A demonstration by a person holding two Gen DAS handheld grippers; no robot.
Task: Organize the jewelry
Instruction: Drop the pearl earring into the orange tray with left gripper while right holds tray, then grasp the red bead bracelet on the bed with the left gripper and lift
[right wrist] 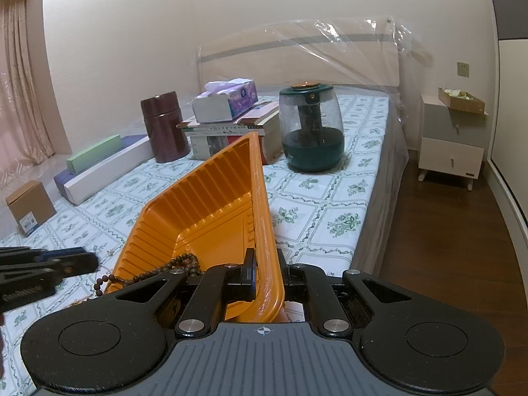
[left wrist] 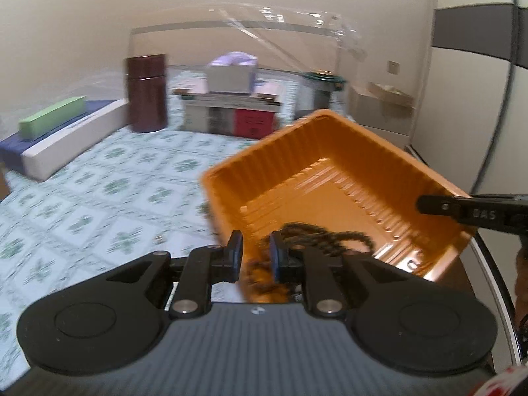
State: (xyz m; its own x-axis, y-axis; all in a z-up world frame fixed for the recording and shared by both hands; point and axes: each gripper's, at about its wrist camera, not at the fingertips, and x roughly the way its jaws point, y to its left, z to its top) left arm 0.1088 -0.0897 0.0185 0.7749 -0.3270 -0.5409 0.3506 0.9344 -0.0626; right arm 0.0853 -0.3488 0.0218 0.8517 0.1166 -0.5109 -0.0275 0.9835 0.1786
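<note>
Partly, the task is done: the bead necklace point(right wrist: 158, 269) is draped over the orange tray's point(right wrist: 198, 198) near rim, half inside; the right gripper point(right wrist: 264, 275) is pinched on the tray wall above the bed point(right wrist: 330, 211); the left gripper point(left wrist: 255, 250) is narrowly spread around the beads, whether pinching cannot be told; the hanging end remains to be tucked in.

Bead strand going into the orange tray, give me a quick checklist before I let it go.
1. Right hand-held gripper clamped on the orange tray rim: ok.
2. Tray level: not ok, it is tilted up off the bedsheet.
3. Bead strand between the left hand-held gripper fingers: ok, though whether it is firmly pinched cannot tell.
4. Whole strand inside the tray: not ok, in the right wrist view one end hangs over the near-left rim.
5. Tray free of other items: ok in the visible part.
</note>
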